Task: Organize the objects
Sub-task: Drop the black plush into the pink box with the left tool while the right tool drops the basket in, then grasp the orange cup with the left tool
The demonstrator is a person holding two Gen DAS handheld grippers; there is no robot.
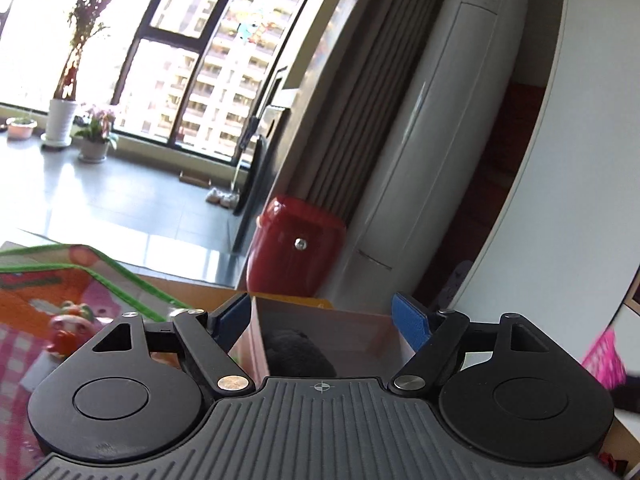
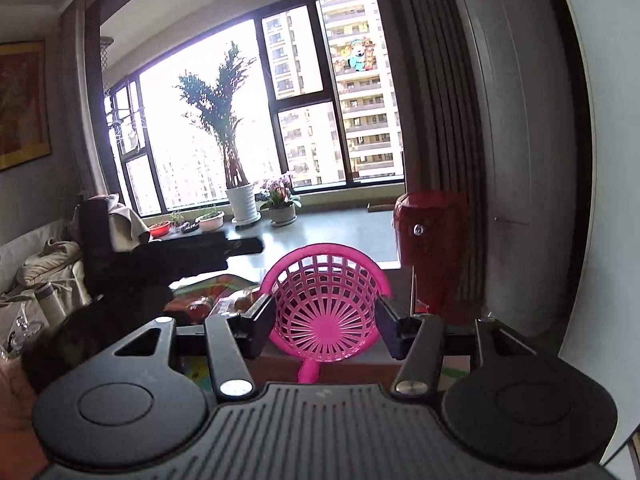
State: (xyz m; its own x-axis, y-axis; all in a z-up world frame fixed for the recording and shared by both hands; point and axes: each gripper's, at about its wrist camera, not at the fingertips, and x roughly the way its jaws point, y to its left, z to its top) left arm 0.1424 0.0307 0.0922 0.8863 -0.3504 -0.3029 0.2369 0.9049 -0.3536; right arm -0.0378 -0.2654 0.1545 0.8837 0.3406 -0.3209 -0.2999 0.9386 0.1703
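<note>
My left gripper (image 1: pixel 322 316) has its blue pads (image 1: pixel 410 326) spread wide against the two sides of a pale translucent box (image 1: pixel 360 336). A dark rounded thing (image 1: pixel 298 354) lies inside the box. My right gripper (image 2: pixel 324 318) is shut on a pink plastic mesh basket (image 2: pixel 324 280). The basket is tipped toward the camera, so its ribbed bottom shows through the rim. Its pink handle (image 2: pixel 307 372) points down toward the gripper body. In the left wrist view the same pink basket (image 1: pixel 604 360) appears blurred at the right edge.
A red bin (image 1: pixel 294 248) (image 2: pixel 434 248) stands on the floor beside a tall white air conditioner (image 1: pixel 440 140) and curtains. A colourful play mat with a green border (image 1: pixel 92 280) lies at the left. Potted plants (image 2: pixel 240 196) line the window. A sofa with clothes (image 2: pixel 44 264) stands at far left.
</note>
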